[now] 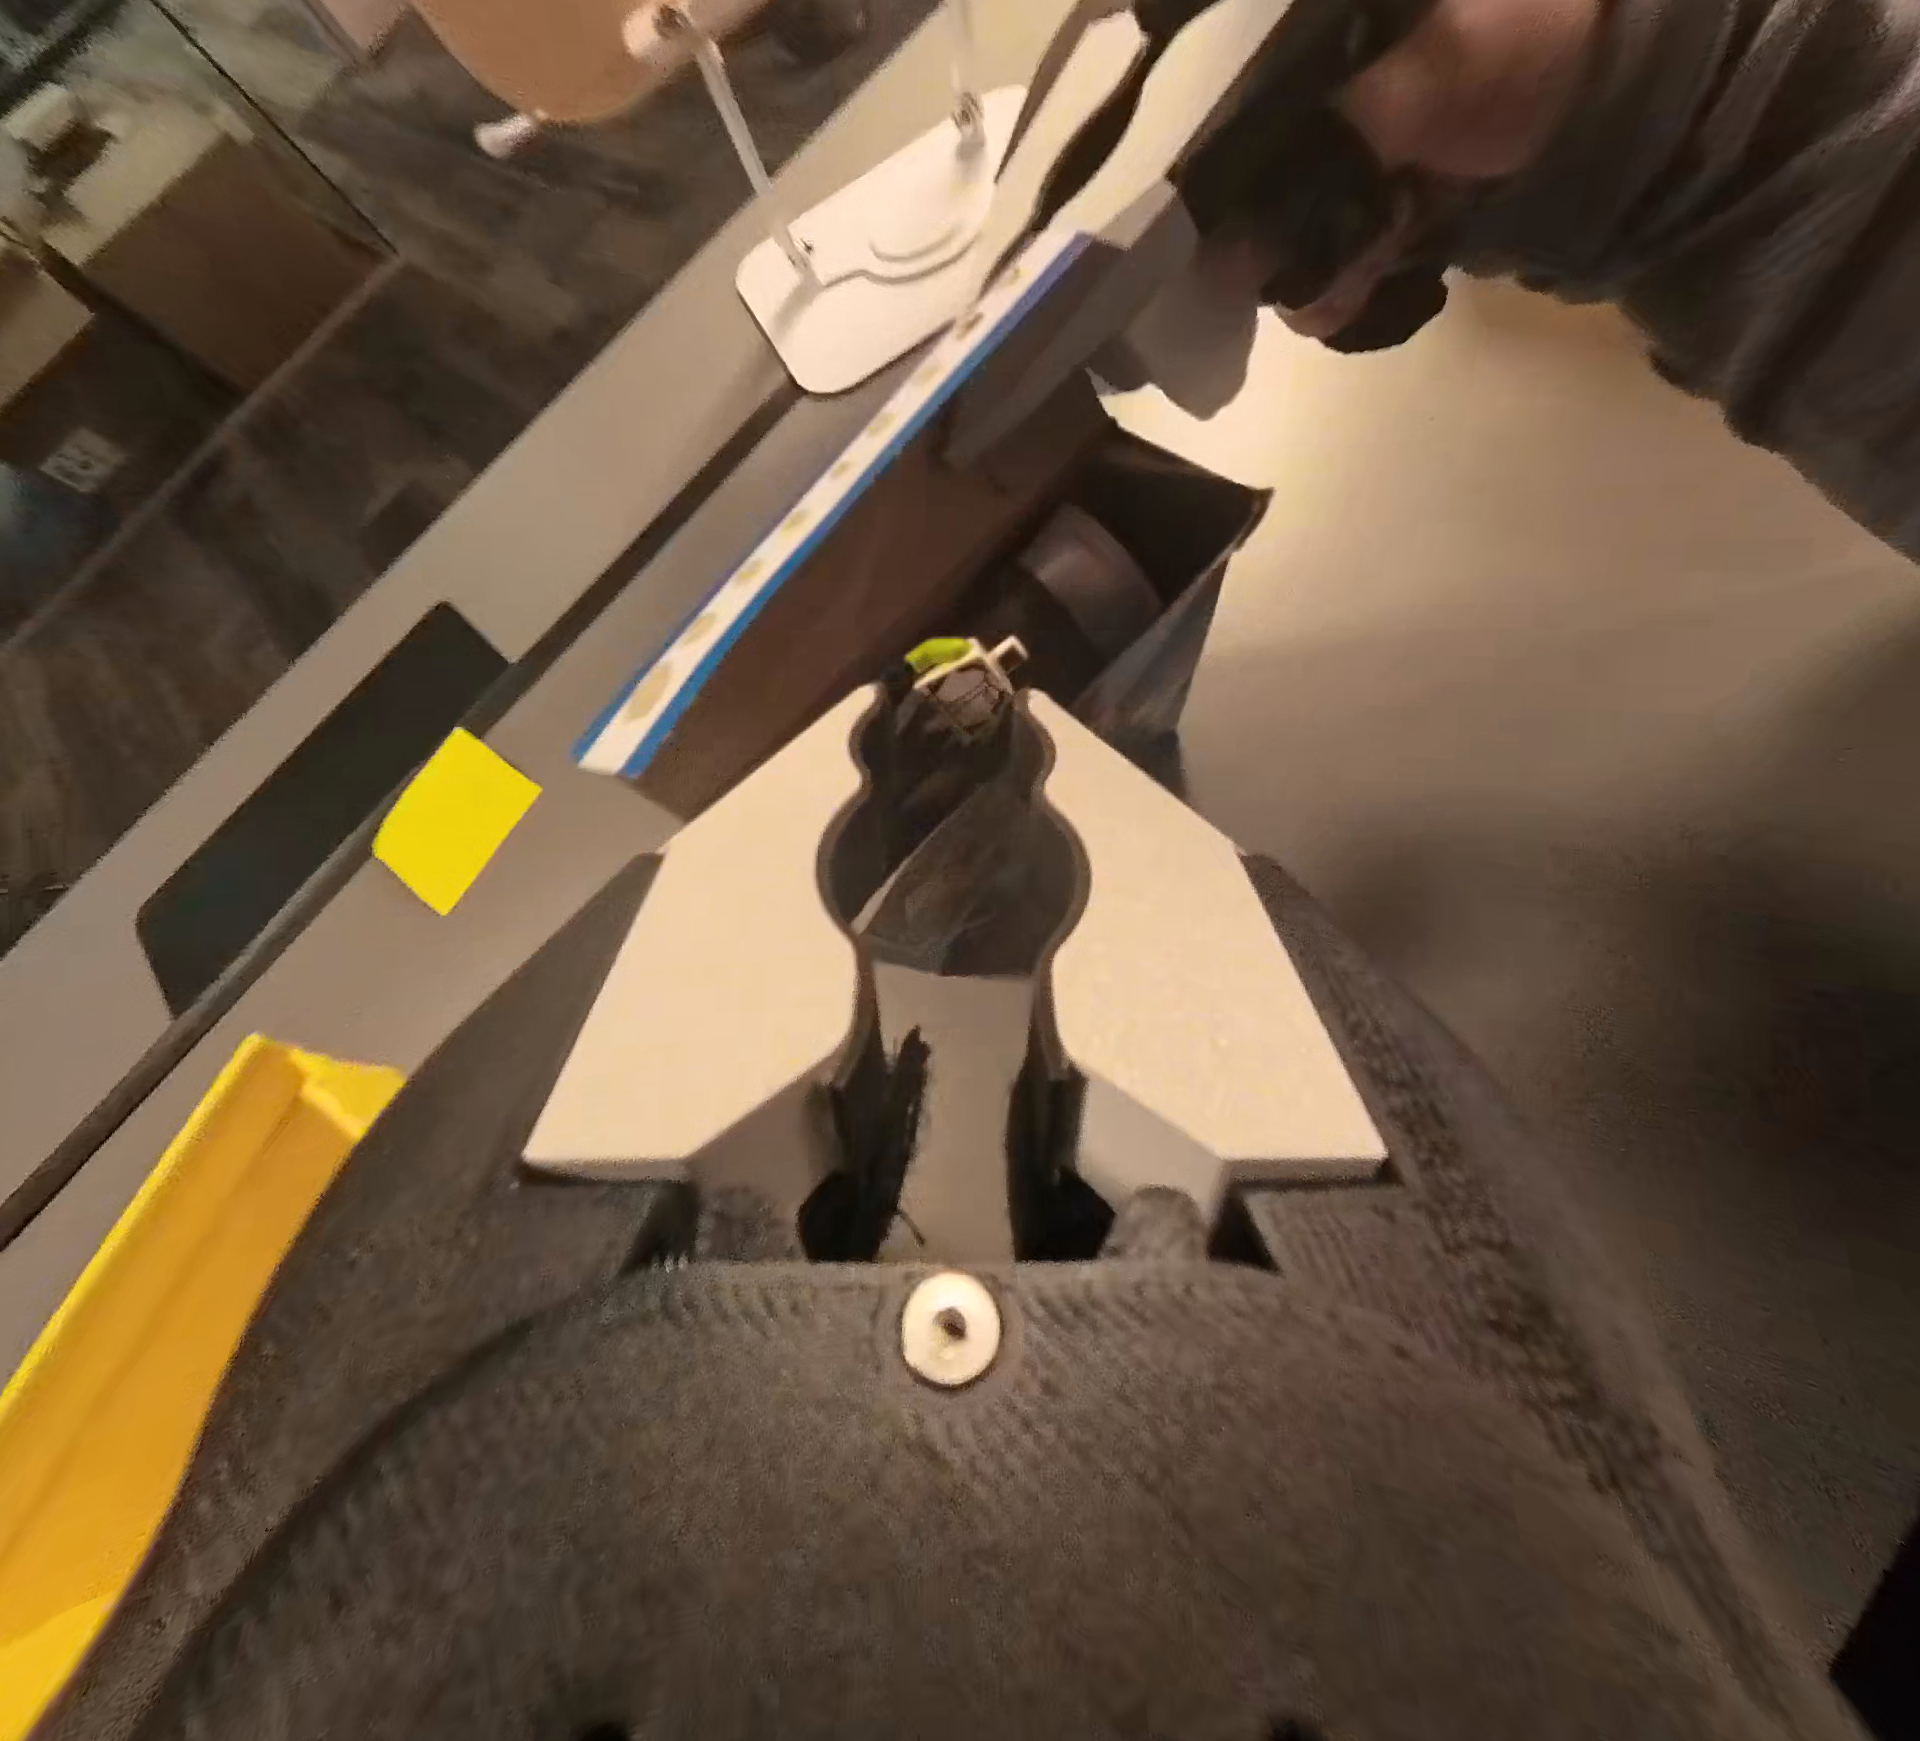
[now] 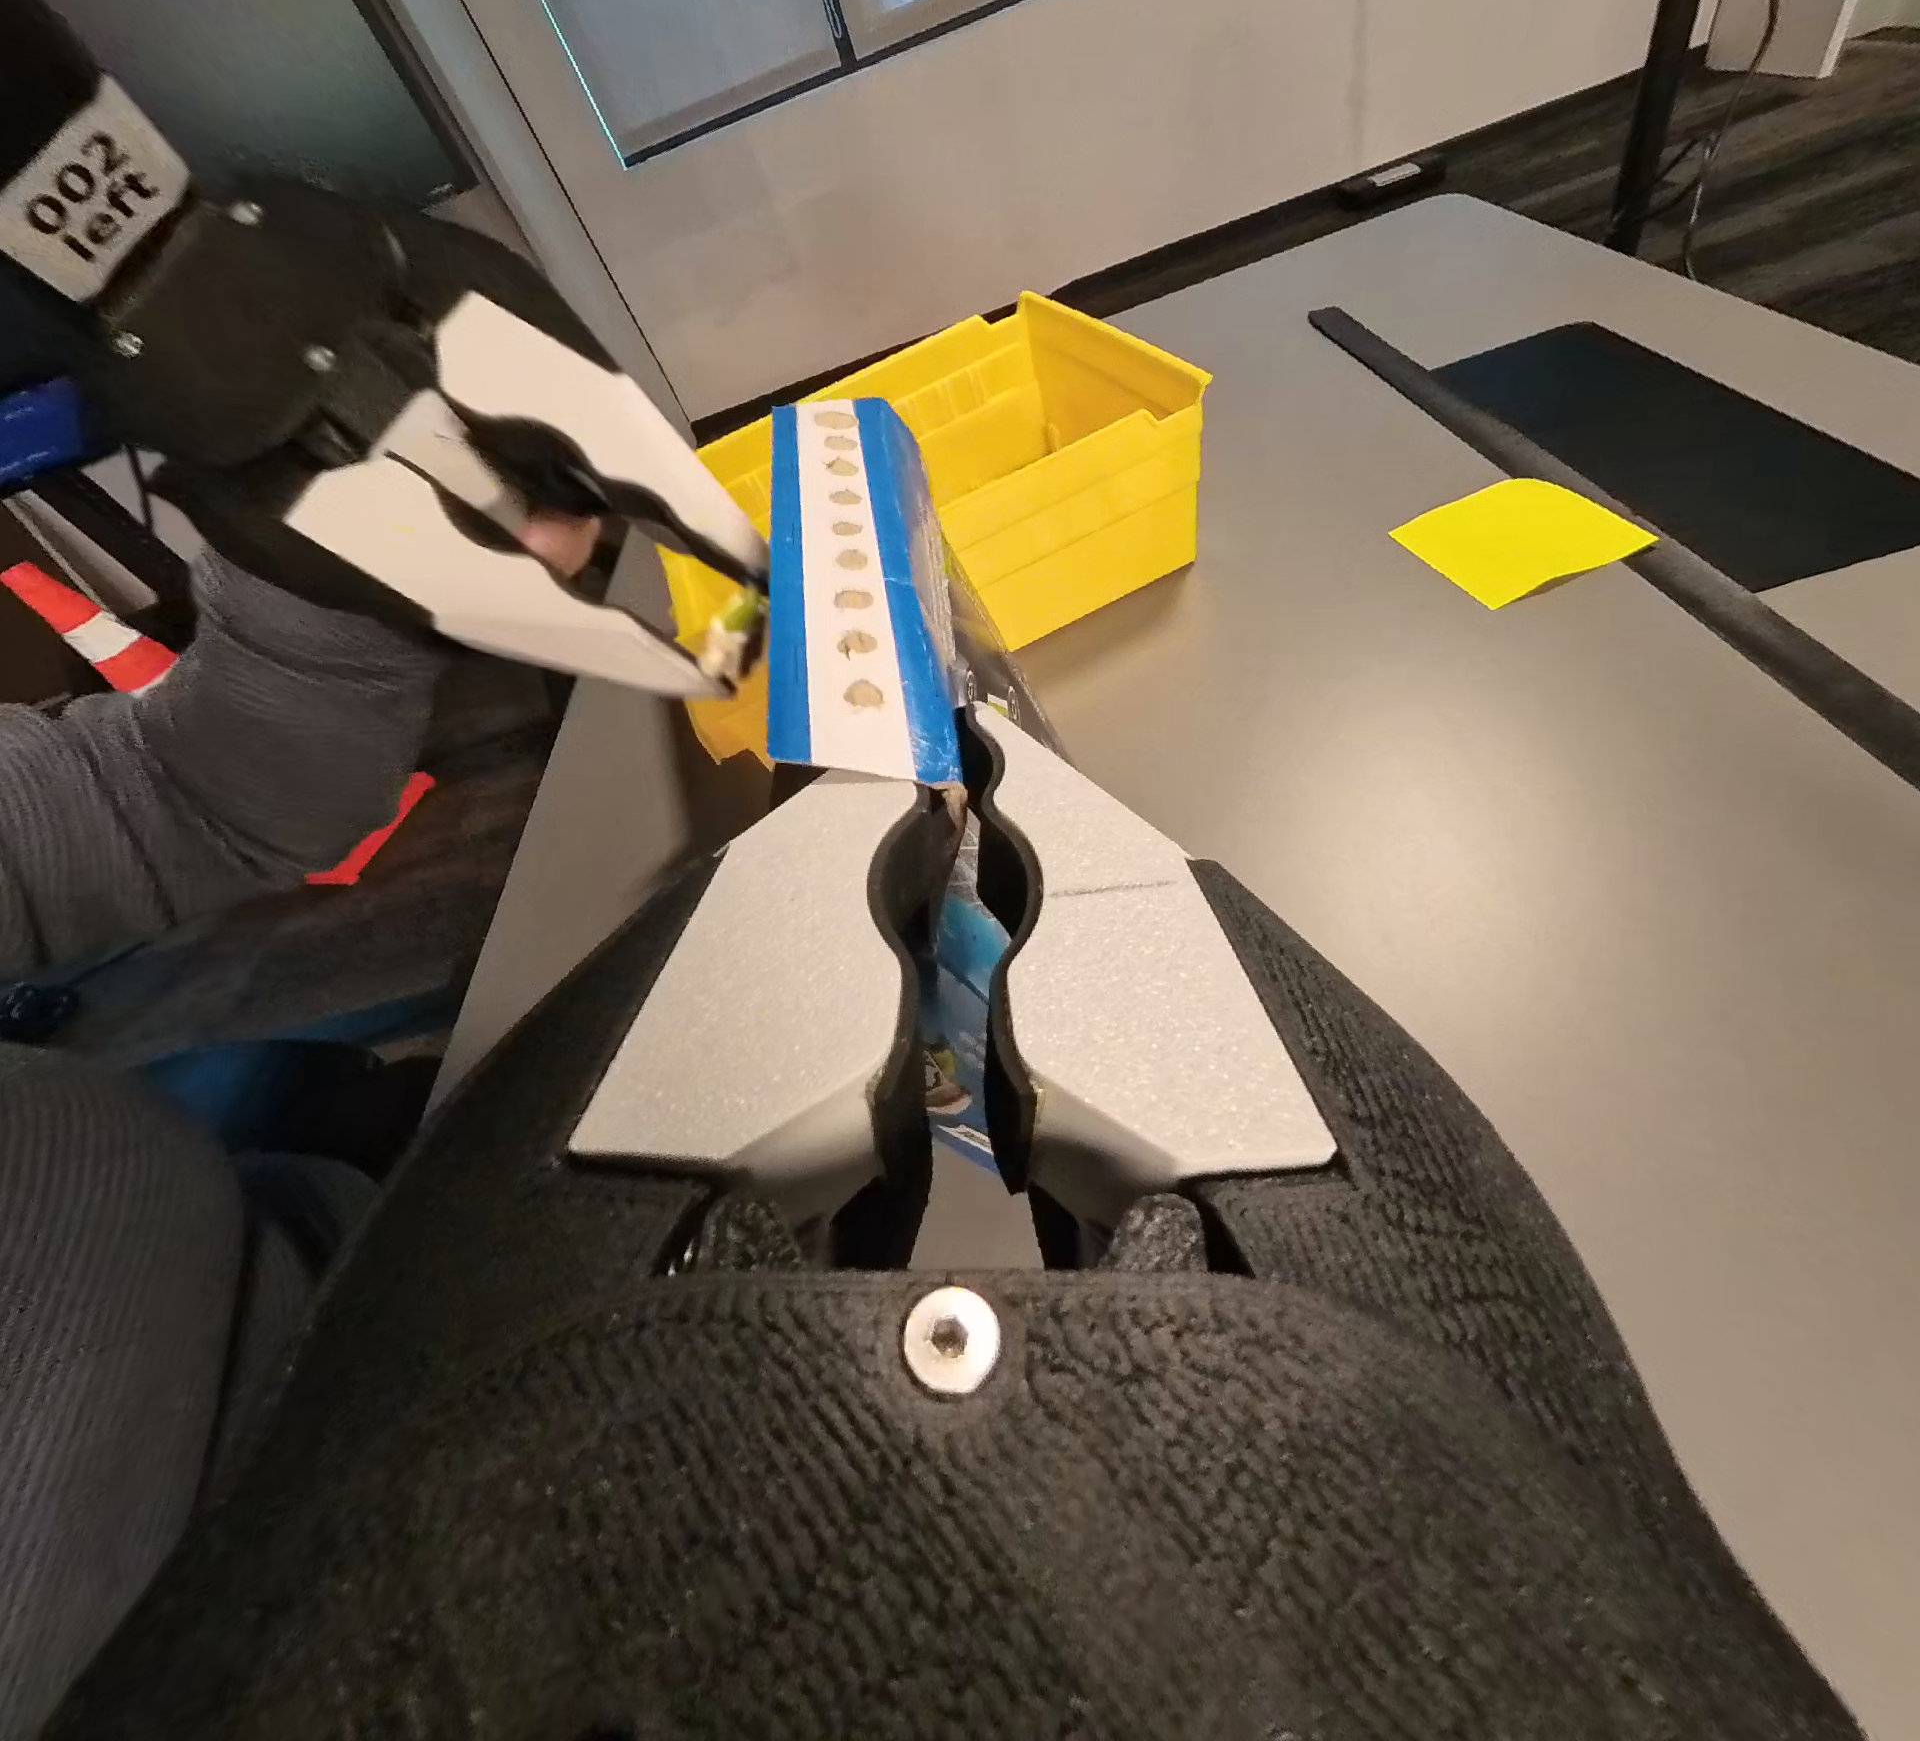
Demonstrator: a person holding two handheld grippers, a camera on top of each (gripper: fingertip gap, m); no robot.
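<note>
Grey tabletop (image 1: 1558, 652) fills the left wrist view, where the left gripper (image 1: 961, 704) pinches a small white-and-green piece (image 1: 961, 668) at its fingertips, just before an open cardboard box (image 1: 831, 569). Right wrist view: the right gripper (image 2: 961, 756) clamps the box's wall, fingers pressed together on the card, near a yellow bin (image 2: 1091, 444) and a yellow note (image 2: 1517, 538).

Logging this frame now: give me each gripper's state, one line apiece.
Left gripper: closed on a small white and green piece.
Right gripper: closed on the blue and white cardboard box.
</note>
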